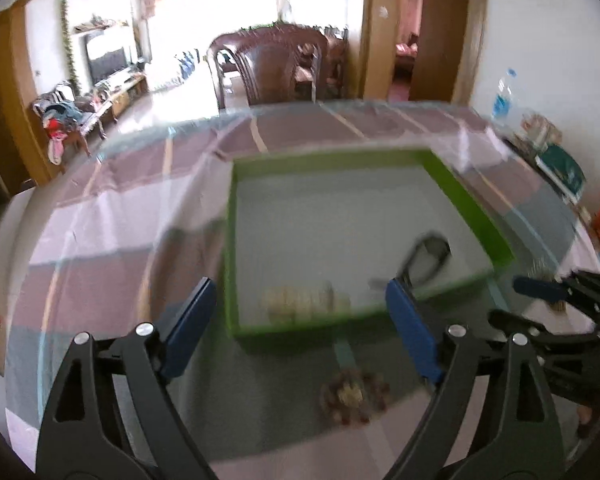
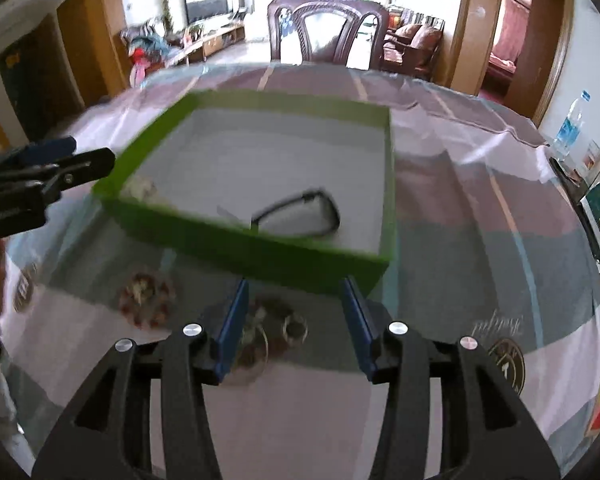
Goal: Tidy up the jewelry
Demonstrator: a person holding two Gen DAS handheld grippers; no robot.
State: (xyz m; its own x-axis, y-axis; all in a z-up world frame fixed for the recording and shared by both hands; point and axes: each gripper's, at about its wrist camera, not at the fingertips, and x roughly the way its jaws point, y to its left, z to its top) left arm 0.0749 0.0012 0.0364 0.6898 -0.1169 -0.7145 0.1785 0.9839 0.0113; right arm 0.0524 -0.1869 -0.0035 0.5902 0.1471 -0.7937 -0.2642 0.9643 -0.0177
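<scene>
A table (image 1: 100, 220) under a glossy clear sheet over pink-and-grey checked cloth stands before a carved wooden chair (image 1: 268, 68) in a bright room. The square green box (image 1: 472, 208), pale inside, holds a black cord loop (image 1: 428, 256) and pale beads (image 1: 300, 300). Both the left gripper (image 1: 300, 328) and right gripper (image 2: 296, 320) gape, empty, over the reddish bead bracelet (image 1: 354, 396) and a blurred jewelry heap (image 2: 272, 324) (both outside the box's near wall).

Box (image 1: 468, 196) with bright green walls and a pale grey-white floor; inside, a black cord loop (image 2: 300, 216) and a cream beaded piece (image 1: 300, 300). Tablecloth (image 1: 100, 220) showed mauve, white and grey-blue bands. Reddish-brown bead bracelet (image 2: 146, 300) lay on it. Both grippers' fingers (image 1: 412, 328) were blue-padded on black arms
</scene>
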